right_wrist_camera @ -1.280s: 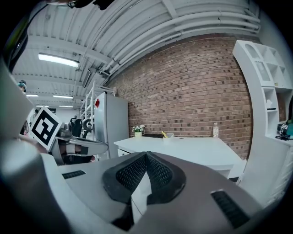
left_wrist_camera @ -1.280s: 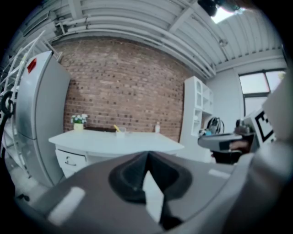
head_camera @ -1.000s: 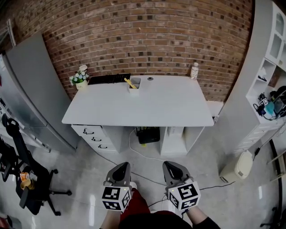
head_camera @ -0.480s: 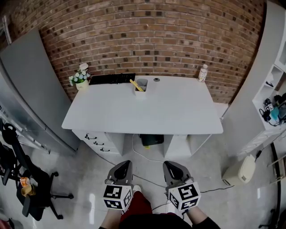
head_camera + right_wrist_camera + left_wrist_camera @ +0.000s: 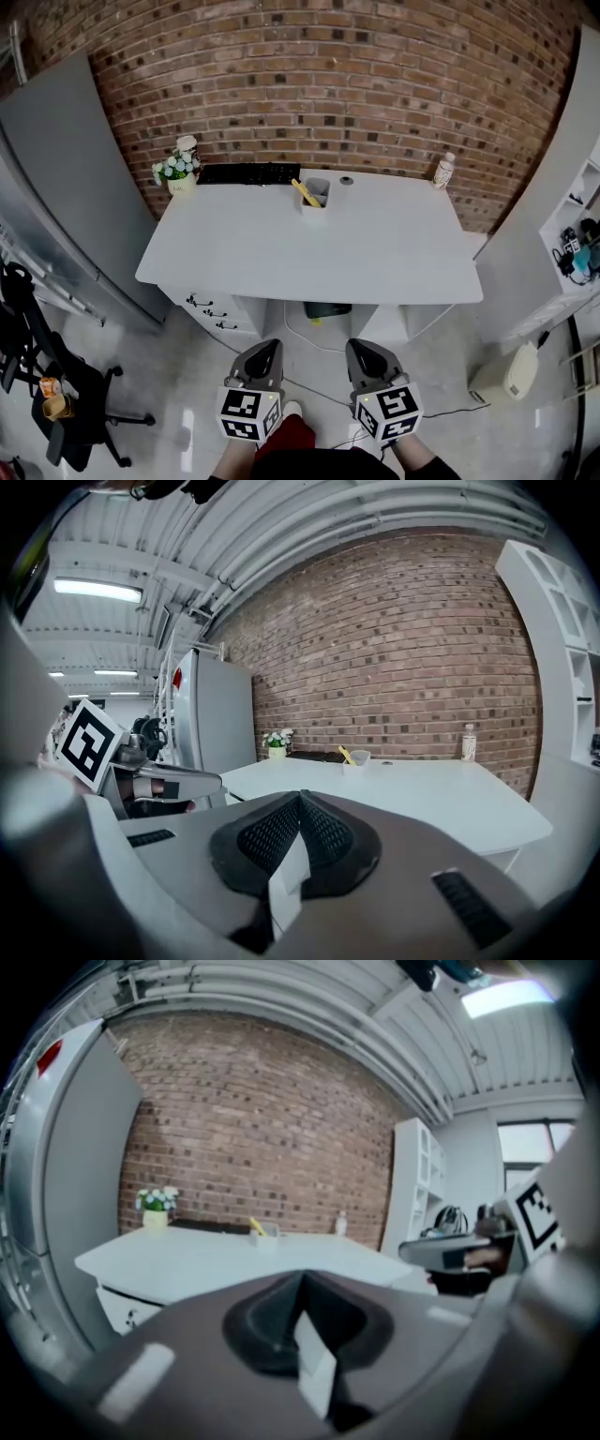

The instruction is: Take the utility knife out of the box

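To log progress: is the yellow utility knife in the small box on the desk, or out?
In. The utility knife stands tilted in the box, its upper end above the rim.

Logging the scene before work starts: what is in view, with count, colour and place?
desk: 1, white, centre
wall: 1, red brick, behind desk
box: 1, pale, desk's back edge
knife: 1, yellow, leaning in box
keyboard: 1, black, desk's back left
flowers: 1 pot, white, desk's back-left corner
bottle: 1, white, desk's back-right corner
chair: 1, black, floor left
shelf: 1, white, right
left gripper: 1, grey, shut, empty, bottom
right gripper: 1, grey, shut, empty, bottom
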The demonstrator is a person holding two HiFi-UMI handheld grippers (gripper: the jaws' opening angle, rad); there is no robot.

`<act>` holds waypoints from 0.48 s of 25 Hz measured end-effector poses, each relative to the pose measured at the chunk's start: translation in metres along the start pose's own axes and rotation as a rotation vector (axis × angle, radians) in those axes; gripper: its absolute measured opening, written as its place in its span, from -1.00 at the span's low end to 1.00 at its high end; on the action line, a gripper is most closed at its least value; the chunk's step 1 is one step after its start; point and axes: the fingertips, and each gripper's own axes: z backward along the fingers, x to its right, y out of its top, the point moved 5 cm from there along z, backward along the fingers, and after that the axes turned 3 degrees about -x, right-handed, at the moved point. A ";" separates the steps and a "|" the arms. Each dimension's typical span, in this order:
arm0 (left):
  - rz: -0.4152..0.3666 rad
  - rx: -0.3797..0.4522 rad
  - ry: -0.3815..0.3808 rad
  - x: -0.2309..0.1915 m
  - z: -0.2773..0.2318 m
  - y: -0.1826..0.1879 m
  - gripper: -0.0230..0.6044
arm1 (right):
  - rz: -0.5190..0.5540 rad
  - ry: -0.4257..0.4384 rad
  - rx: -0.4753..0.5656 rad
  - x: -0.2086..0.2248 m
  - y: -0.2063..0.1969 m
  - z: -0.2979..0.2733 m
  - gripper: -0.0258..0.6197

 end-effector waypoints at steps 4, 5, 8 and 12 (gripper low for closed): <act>0.003 0.005 0.004 -0.019 -0.007 0.004 -0.92 | 0.005 0.001 -0.002 -0.004 0.007 -0.020 -0.90; 0.004 0.005 0.004 -0.024 -0.008 0.005 -0.92 | 0.006 0.000 -0.003 -0.005 0.009 -0.025 -0.90; 0.006 0.004 0.003 -0.036 -0.014 0.009 -0.92 | 0.005 -0.003 -0.008 -0.005 0.014 -0.040 -0.90; 0.004 0.002 -0.007 -0.052 -0.026 0.014 -0.92 | -0.003 -0.011 -0.014 -0.004 0.019 -0.059 -0.90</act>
